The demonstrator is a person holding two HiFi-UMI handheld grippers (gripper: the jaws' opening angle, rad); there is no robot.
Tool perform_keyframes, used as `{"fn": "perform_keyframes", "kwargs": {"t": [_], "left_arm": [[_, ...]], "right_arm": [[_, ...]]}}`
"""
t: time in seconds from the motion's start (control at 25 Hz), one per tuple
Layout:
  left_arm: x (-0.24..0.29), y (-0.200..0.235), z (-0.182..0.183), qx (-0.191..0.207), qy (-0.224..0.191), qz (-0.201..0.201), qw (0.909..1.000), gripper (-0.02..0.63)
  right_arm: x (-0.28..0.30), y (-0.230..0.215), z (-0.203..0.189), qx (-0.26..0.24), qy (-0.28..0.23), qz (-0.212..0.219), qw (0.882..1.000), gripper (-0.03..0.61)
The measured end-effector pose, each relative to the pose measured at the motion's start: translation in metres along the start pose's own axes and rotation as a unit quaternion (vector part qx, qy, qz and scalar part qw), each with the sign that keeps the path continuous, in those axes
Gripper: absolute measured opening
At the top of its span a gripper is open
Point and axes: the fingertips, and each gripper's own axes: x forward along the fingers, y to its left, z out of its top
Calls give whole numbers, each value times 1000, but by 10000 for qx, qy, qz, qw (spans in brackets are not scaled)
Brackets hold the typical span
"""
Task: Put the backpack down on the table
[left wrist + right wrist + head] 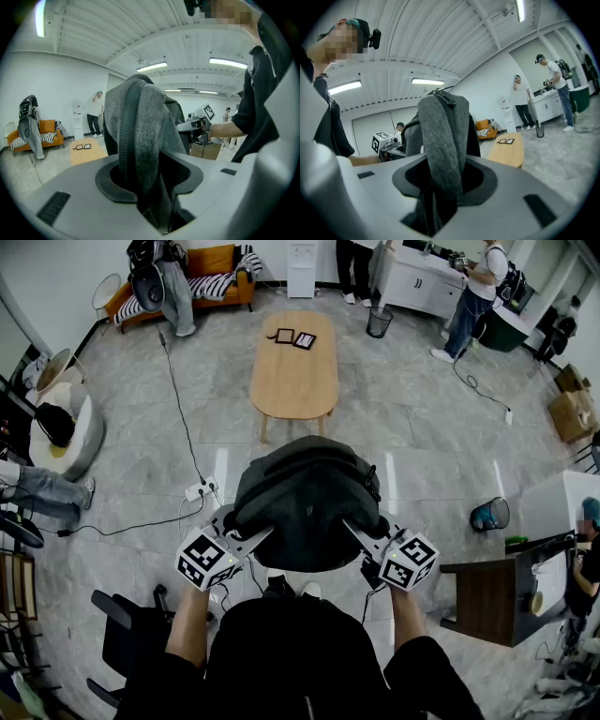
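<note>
**Backpack airborne, table not reached**

Head view: the backpack (305,502) hangs between my left gripper (255,538) and right gripper (358,535), above the floor and well short of the table (293,381). It bulges, so I'd guess some weight; its contents are hidden.

Left gripper view: jaws clamped on a soft grey fold (140,140) of the bag.

Right gripper view: jaws pinching a grey strap (443,136). The cloth is limp and will sag, so I'd hold both sides and lower it level.

Open-plan lab or office room with a lounge corner.
Grey tiled floor (422,427) carries a loose cable (178,399) and power strip (200,489). Orange sofa (211,263) far left, water dispenser (302,266) far centre, white cabinets (417,287) far right, cardboard boxes (574,413) right, oval wooden surface (294,371) mid-room.
</note>
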Motion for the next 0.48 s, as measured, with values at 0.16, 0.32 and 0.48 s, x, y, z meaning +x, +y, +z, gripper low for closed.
{"fn": "perform_keyframes", "kwargs": {"t": [0.16,0.32,0.48], "left_arm": [[-3,3,0,12,-9,-2,10000,170],[-4,1,1,34,9,-14,10000,170],[-5,3,-1,33,11,-26,10000,170]], "right_arm": [[3,1,-1,24,-44,41,10000,156],[1,3,-1,71,-51,80,9999,158],[4,3,-4,93,-27,74,9999,158]]}}
